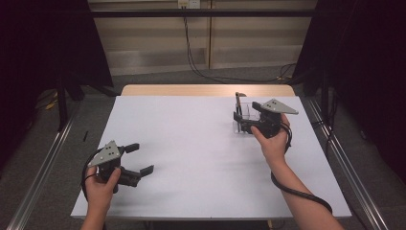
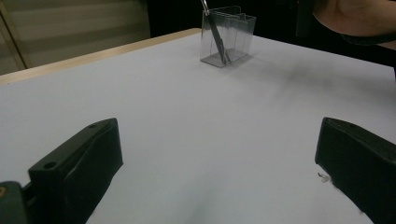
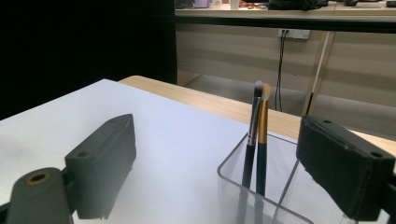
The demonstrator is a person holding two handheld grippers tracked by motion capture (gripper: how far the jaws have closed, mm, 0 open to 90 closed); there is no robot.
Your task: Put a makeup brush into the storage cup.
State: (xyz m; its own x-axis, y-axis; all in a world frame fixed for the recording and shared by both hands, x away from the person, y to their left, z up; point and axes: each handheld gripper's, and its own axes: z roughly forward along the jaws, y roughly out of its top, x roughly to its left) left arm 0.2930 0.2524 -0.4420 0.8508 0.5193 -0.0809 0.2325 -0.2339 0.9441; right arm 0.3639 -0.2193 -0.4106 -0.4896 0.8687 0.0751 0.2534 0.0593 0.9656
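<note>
Clear plastic is what your right gripper (image 1: 245,120) hovers over: a small see-through holder (image 1: 242,118) standing at the far right of the white tabletop (image 1: 201,143). Two makeup brushes stand upright in it, close side by side, one with a dark handle and silver collar (image 3: 252,135), the other with a gold collar and pale tip (image 3: 263,140). Seen along your right gripper's own camera, its black jaws stand wide apart with nothing pressed between them; the brushes and the holder's near rim lie in the gap, and the pads touch neither brush.

Your left gripper (image 1: 135,159) sits at the near left of the tabletop, well apart from the holder, held low in your left hand (image 1: 100,184). Its jaws are spread wide too, with bare white surface between them and nothing gripped. From its camera the holder (image 2: 227,35) shows far across the tabletop.
</note>
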